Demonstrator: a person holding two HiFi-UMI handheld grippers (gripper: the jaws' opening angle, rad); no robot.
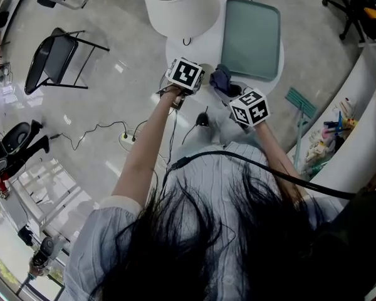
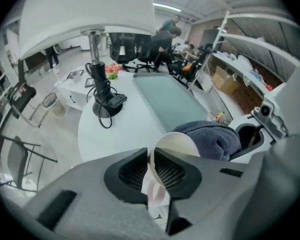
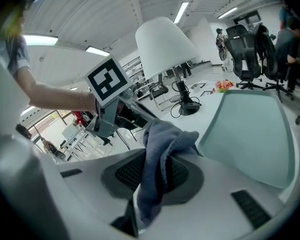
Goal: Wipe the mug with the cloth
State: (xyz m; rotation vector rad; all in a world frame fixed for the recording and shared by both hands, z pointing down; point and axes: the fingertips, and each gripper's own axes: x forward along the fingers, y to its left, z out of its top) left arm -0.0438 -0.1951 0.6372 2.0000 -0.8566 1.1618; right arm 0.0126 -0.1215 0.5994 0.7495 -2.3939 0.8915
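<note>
One white mug (image 2: 176, 143) is pinched by its wall between the jaws of the left gripper (image 2: 152, 171), at the near edge of the round white table (image 2: 130, 129). The grey-blue cloth (image 3: 157, 159), clamped in the right gripper (image 3: 150, 184), lies against the mug at its 3 o'clock. In the head view, a green tray (image 1: 250, 36) lies at the cloth's 1 o'clock and a white lamp shade (image 1: 175, 5) at its 11 o'clock.

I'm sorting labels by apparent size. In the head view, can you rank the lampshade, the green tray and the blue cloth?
Largest: lampshade and green tray look about alike; the shade stands nearer the camera, so I won't rank them.
Smallest: blue cloth, clearly.
</note>
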